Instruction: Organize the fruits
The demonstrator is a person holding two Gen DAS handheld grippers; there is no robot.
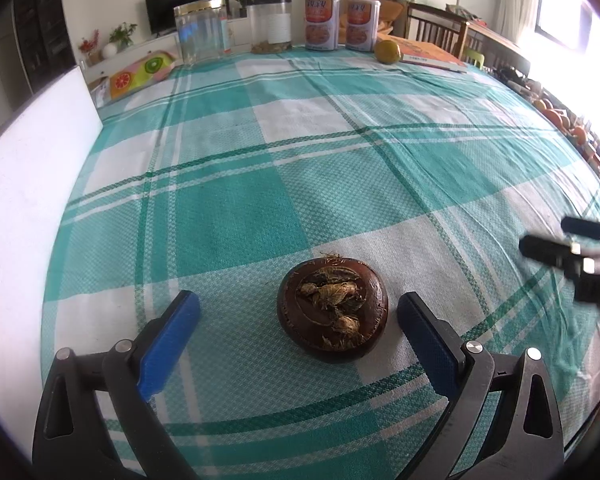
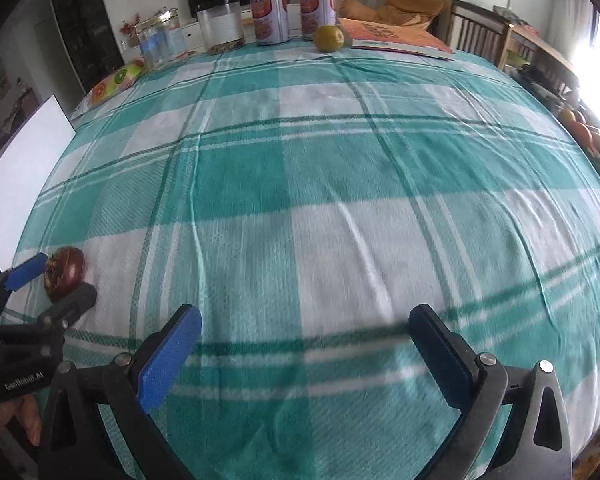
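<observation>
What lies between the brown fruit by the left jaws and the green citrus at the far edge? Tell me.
Only bare checked tablecloth lies between the brown fruit and the green citrus. The left wrist view shows it; the right wrist view agrees.

Right gripper (image 1: 576, 260) cut off by left-wrist frame edge. Brown fruit (image 2: 65, 274) partly hidden behind left gripper (image 2: 56, 280). Can (image 1: 322, 22) labels unreadable.

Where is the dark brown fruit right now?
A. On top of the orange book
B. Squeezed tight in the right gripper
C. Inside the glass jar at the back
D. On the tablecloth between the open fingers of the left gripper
D. The brown fruit sits on the tablecloth between the spread fingers of the left gripper, which do not touch it.
</observation>
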